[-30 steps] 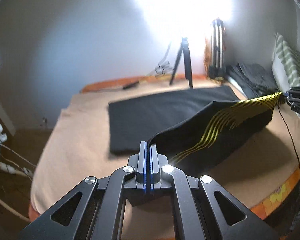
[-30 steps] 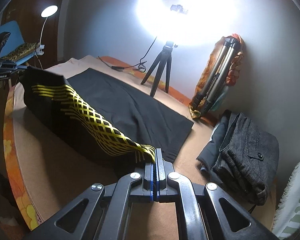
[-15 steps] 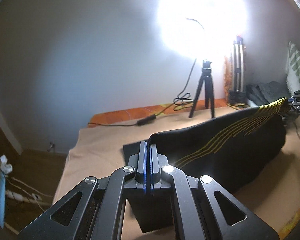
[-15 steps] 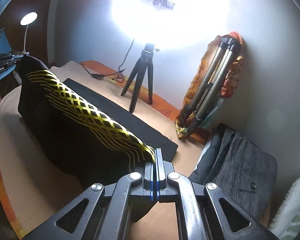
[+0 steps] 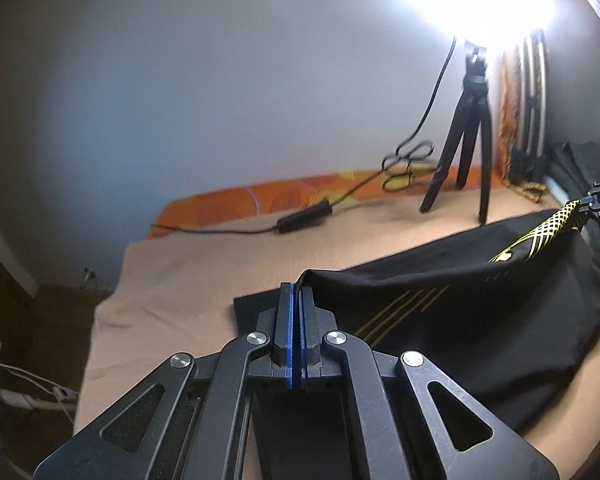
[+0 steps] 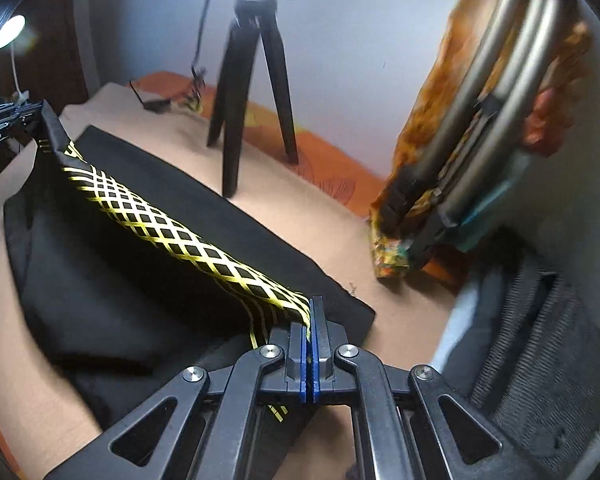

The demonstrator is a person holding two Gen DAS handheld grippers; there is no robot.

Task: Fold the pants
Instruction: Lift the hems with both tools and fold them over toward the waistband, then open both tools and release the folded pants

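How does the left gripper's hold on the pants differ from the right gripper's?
The left gripper pinches a plain black corner of the pants; the right gripper pinches the end with the yellow lattice stripe. Seen from the right wrist, the left gripper's corner is raised, and the stripe slopes down to the right gripper. Shared: both are shut on the pants, with the edge stretched between them above the bed.

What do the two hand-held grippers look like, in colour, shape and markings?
Both look alike. The left hand-held gripper and the right hand-held gripper are matte black, with two flat fingers faced by blue pads. Angled black link bars with triangular cut-outs join at round silver rivets. Seen from the right wrist, the left one carries small white lettering, too small to read. No hand or sleeve shows.
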